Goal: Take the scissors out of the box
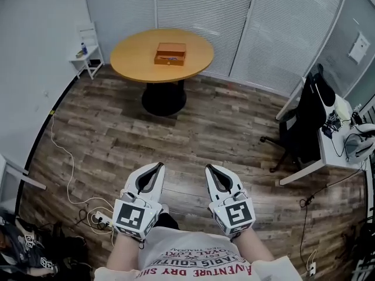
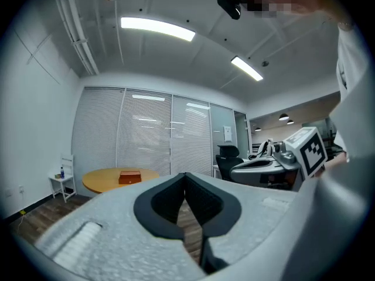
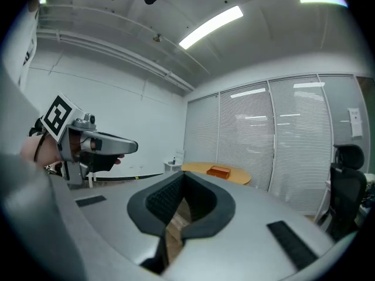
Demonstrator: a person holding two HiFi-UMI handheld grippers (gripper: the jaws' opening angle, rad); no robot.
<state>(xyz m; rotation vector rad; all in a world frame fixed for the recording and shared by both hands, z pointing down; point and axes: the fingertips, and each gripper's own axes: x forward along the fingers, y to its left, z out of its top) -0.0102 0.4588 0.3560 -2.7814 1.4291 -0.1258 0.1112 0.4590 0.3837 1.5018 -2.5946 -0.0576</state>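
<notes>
Black-padded fingers (image 2: 163, 206) on both grippers are pressed together, empty. Left gripper (image 1: 156, 168) and right gripper (image 1: 210, 170) point level, side by side over the wood-plank floor (image 1: 193, 127). Well ahead, an orange-brown box (image 1: 170, 54) sits on a round counter (image 1: 132, 56); scissors inside are too small to make out. Blinds (image 1: 205, 4) line the far wall.

Office room, blind-covered glass partitions (image 1: 205, 16), swivel chair (image 1: 306, 119), desk (image 1: 328, 154), round table (image 1: 132, 54)

box (image 1: 170, 54): we see orange-brown
table (image 1: 132, 60): light wood
floor (image 1: 205, 133): grey-brown planks
left gripper (image 1: 158, 166), right gripper (image 1: 210, 168): white, black-white markers
</notes>
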